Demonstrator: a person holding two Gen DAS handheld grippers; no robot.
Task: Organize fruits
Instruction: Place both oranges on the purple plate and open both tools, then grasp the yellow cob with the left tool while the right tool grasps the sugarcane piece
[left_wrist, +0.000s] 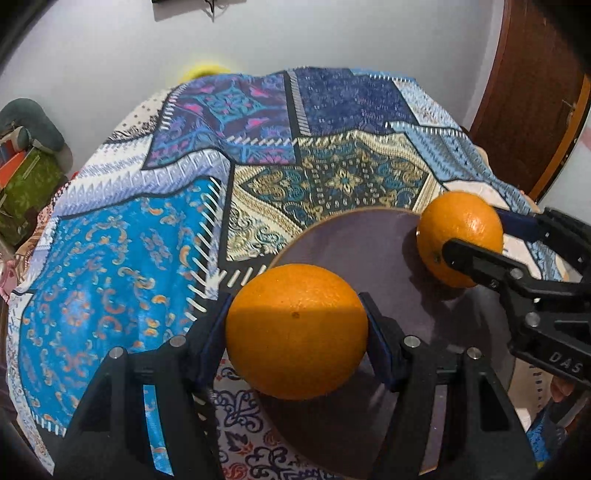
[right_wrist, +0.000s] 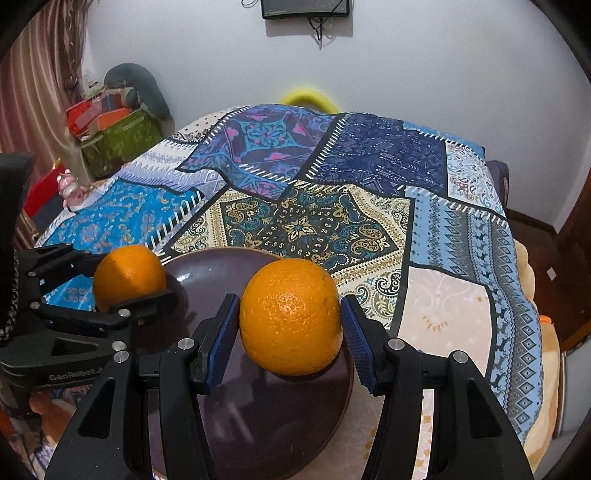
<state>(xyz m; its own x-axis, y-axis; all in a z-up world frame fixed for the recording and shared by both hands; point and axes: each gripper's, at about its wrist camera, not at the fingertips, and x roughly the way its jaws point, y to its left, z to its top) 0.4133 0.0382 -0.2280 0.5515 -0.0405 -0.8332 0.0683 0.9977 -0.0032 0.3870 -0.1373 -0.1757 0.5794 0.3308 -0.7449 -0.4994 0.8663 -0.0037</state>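
Your left gripper (left_wrist: 295, 334) is squeezing one orange (left_wrist: 295, 332) over the near left edge of the dark round plate (left_wrist: 354, 236), and your right gripper (right_wrist: 290, 319) is squeezing another orange (right_wrist: 290, 315) over its right side, above the patchwork cloth (right_wrist: 332, 192).

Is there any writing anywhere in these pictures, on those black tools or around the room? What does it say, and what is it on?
"DAS": white letters on the black body of the right tool, cut off by the picture's edge in the left wrist view.
"GenRobot": pale letters on the black body of the left tool, seen in the right wrist view; what follows is too blurred to read.
Wall screen: faint marks only, too small to read.
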